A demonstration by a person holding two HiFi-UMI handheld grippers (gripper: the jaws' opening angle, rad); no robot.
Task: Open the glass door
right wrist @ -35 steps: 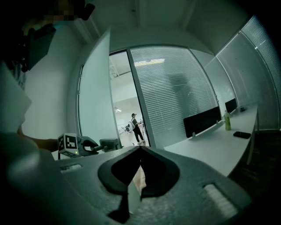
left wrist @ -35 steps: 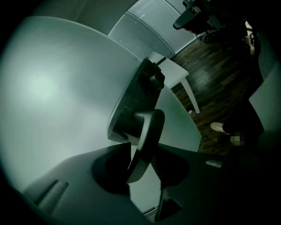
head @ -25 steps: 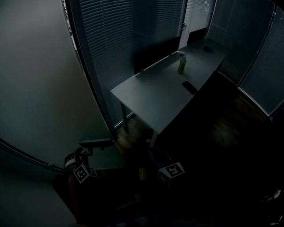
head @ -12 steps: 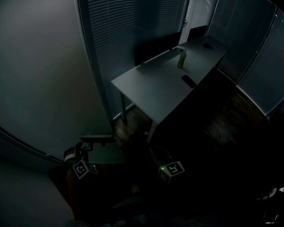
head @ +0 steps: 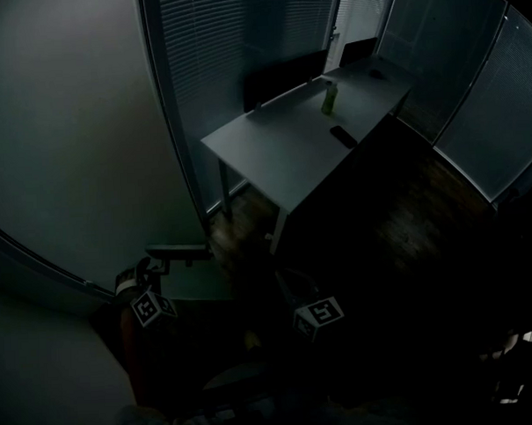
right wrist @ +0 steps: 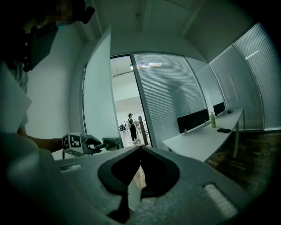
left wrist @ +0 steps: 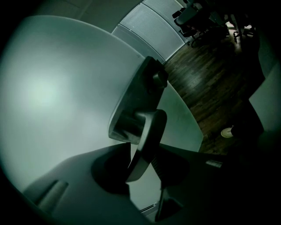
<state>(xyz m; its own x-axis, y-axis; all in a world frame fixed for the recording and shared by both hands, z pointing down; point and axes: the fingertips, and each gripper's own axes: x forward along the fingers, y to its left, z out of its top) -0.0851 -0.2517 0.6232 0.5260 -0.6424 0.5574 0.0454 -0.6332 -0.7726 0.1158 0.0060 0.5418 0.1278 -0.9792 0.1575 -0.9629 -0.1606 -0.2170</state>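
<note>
- Only one container shows: a slim green bottle point(head: 330, 99) stands upright on the long pale-grey bench point(head: 272, 158), well apart from the frosted glass door point(right wrist: 96, 88). What it holds cannot be told in the dim light.
- A flat black phone point(head: 342, 136) lies near the bottle on the same bench, also well apart from the door. A low black screen panel point(head: 282, 79) stands along the bench edge.
- The door stands swung open from its frame. In the right gripper view a bright doorway shows past its free edge, and a person point(right wrist: 131, 127) stands far beyond it.
- A brushed metal lever handle point(left wrist: 147, 129) juts from the door close to that free edge.
- The left tongs point(left wrist: 145, 147) are clenched on the handle. The end of the lever sits between the two jaws, and both pads press against its sides.
- In the head view the left tongs lie right against the door, with their marker cube point(head: 151, 306) on the side away from it.
- The right tongs point(right wrist: 140, 148) are clenched with nothing in them, the jaw tips meeting. They are apart from the door on the room side, and point roughly level towards its free edge and the left tongs.
- Dark wooden floor point(left wrist: 206, 74) stretches away past the door in the left gripper view.
</note>
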